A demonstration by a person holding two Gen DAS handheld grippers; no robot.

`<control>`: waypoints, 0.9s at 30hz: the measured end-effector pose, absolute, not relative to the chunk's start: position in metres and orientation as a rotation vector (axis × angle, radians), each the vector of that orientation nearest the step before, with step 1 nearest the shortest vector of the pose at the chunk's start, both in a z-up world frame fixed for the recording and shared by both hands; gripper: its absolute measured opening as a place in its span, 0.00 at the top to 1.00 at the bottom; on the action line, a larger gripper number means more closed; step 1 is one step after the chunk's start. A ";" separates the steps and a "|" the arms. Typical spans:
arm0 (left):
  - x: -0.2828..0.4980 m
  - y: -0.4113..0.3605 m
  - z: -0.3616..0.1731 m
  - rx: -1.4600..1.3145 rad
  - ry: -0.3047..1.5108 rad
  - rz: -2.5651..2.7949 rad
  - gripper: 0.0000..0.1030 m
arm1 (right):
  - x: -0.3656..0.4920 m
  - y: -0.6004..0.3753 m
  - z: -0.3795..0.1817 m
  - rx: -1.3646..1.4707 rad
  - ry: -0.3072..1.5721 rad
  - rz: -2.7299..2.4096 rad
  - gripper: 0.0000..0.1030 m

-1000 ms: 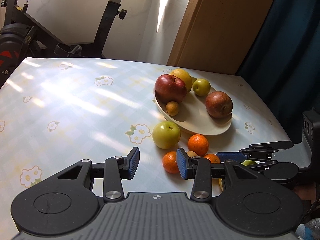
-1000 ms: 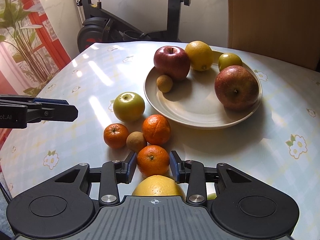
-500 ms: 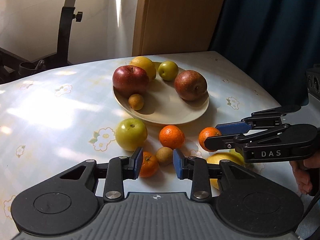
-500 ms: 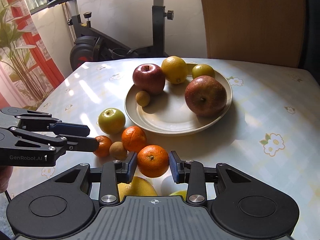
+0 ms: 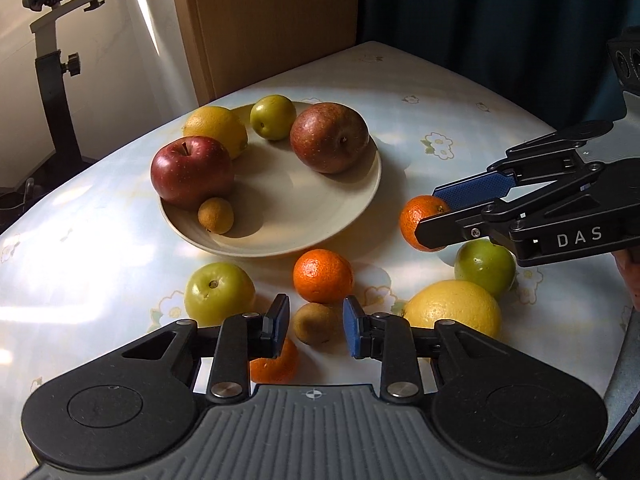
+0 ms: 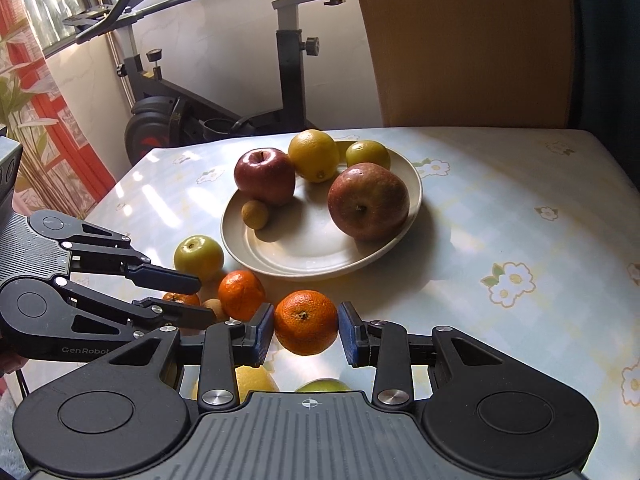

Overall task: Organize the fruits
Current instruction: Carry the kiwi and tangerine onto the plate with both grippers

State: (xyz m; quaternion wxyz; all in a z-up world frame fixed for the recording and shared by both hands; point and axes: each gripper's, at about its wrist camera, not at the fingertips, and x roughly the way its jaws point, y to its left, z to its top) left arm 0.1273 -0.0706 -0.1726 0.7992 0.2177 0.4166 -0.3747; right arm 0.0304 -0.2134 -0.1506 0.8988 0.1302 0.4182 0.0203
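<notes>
A cream plate [image 5: 320,216] [image 6: 304,256] holds two red apples, a yellow orange, a small green fruit and a small brown fruit. My right gripper [image 6: 306,330] is shut on an orange tangerine [image 6: 306,322] and holds it above the table near the plate; it also shows in the left wrist view [image 5: 434,216]. My left gripper [image 5: 316,326] is open over a small brown fruit [image 5: 316,322]. On the table lie a green apple [image 5: 218,292], a tangerine [image 5: 323,276], another tangerine [image 5: 276,364], a yellow citrus [image 5: 452,312] and a green fruit [image 5: 486,266].
A flowered tablecloth [image 6: 500,240] covers the table. An exercise bike [image 6: 192,108] stands behind it, with a wooden panel [image 6: 460,40] and a dark curtain [image 5: 500,20] at the back. The table's edge runs close on the right in the left wrist view.
My right gripper has taken the tangerine off the table and lifted it toward the plate. My left gripper has swung right and moved over the small brown fruit.
</notes>
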 end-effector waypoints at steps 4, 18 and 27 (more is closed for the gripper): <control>0.126 -0.073 -0.176 0.490 0.908 -0.807 0.70 | 0.029 -0.215 -0.150 0.275 0.862 0.035 0.69; 0.134 -0.075 -0.187 0.493 0.938 -0.790 0.71 | 0.029 -0.217 -0.151 0.278 0.863 0.027 0.69; 0.137 -0.056 -0.158 0.352 0.860 -0.771 0.71 | 0.037 -0.222 -0.146 0.250 0.850 0.021 0.69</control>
